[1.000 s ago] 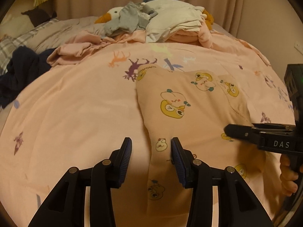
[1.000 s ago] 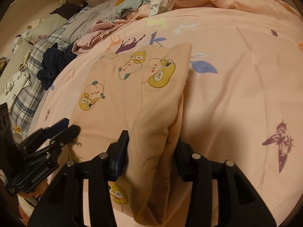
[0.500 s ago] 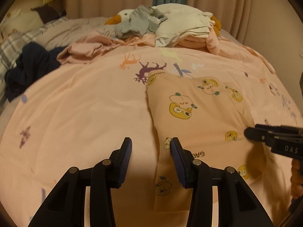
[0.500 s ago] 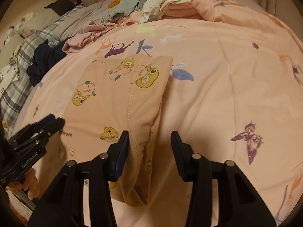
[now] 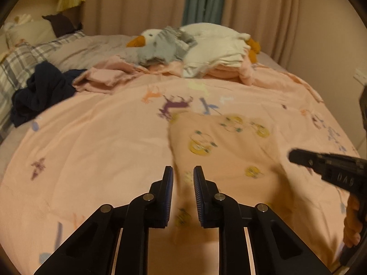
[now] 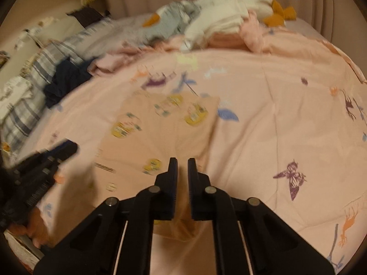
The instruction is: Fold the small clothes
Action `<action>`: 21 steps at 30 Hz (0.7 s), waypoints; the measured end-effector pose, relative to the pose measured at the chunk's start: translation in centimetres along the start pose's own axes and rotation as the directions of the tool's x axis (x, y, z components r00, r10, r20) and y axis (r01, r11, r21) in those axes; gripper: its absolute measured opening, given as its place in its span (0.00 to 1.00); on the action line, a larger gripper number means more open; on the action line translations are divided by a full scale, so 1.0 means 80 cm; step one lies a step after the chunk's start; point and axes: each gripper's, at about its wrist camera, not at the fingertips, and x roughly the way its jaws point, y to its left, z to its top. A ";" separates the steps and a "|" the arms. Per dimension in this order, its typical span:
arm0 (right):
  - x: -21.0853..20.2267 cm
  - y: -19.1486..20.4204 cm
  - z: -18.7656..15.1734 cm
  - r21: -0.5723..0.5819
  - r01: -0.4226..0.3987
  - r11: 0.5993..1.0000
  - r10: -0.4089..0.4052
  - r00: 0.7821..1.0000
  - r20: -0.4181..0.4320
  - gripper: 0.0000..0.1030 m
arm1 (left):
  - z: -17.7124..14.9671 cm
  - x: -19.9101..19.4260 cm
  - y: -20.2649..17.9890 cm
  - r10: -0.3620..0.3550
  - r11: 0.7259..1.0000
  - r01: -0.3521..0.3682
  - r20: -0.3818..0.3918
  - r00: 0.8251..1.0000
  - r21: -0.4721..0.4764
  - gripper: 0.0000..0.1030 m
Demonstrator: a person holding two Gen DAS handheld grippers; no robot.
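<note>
Both grippers have narrowed their jaws since half a second ago, and the pictures are smeared with motion. The left gripper (image 5: 182,192) now has its fingers drawn in to a slim gap over the near left edge of the peach cartoon-print garment (image 5: 229,151); whether cloth is actually pinched between them I cannot tell through the blur. The right gripper (image 6: 182,185) has its fingers almost together, with a thin slit between, at the near right part of the same garment (image 6: 160,133), and again a grip on the fabric cannot be made out. The garment lies spread flat on the pink animal-print duvet (image 5: 96,142), near the front edge of the bed. Farther back a heap of laundry sits against a white goose plush (image 5: 149,37), with a grey piece draped over it and cream clothes (image 5: 218,50) beside. A dark navy garment (image 5: 41,91) is bunched at the left by the plaid pillow (image 5: 16,68).
</note>
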 end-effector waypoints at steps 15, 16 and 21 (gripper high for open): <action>0.056 -0.019 -0.061 0.051 0.028 0.998 -0.019 0.987 -0.161 0.00 | -0.045 0.058 -0.017 -0.003 1.000 0.004 -0.186 0.982 0.005 0.19; 0.054 -0.020 -0.064 0.044 0.045 0.998 -0.037 0.986 -0.163 0.00 | -0.047 0.057 -0.018 0.000 1.000 0.002 -0.187 0.982 0.009 0.19; 0.049 -0.023 -0.071 0.073 0.040 0.996 -0.028 0.988 -0.155 0.00 | -0.046 0.048 -0.014 -0.014 1.000 0.014 -0.180 0.984 0.001 0.17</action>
